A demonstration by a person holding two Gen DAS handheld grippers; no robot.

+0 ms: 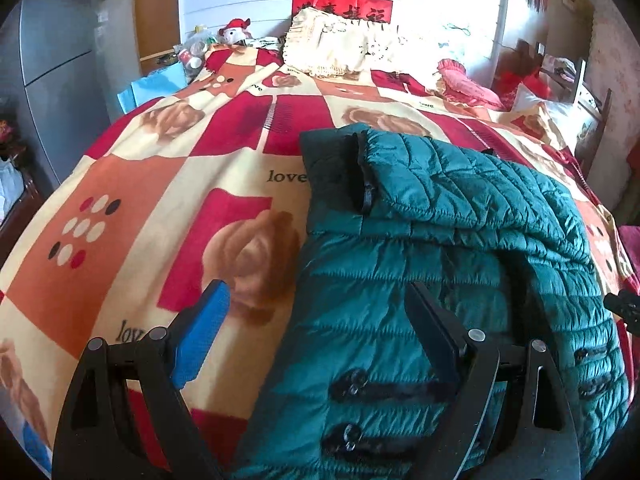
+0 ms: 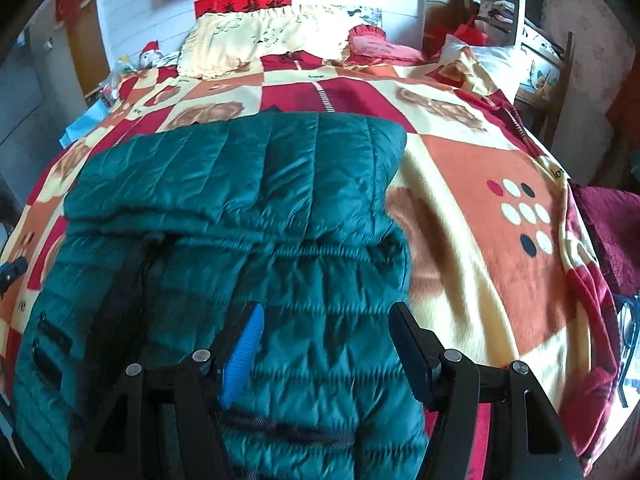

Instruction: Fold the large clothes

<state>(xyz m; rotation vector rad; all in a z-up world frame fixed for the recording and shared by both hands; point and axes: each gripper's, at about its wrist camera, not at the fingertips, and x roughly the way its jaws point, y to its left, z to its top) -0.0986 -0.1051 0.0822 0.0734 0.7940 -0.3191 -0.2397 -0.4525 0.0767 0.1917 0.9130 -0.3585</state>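
A dark green quilted jacket (image 1: 460,248) lies on the bed, its sides folded in over the middle, with black toggle fastenings (image 1: 352,384) near its lower left edge. It also shows in the right wrist view (image 2: 248,208). My left gripper (image 1: 316,296) is open and empty, above the jacket's left edge near the hem. My right gripper (image 2: 326,316) is open and empty, above the jacket's right side near the hem. The tip of the other gripper shows at the frame edge in each view (image 1: 624,308) (image 2: 10,272).
The bed has a red, orange and cream patterned blanket (image 1: 160,184) (image 2: 500,200). A cream pillow cover (image 1: 340,44) and pink cushion (image 1: 468,84) lie at the head. A grey fridge (image 1: 48,48) stands at left. A dark red cloth (image 2: 608,216) lies at the bed's right edge.
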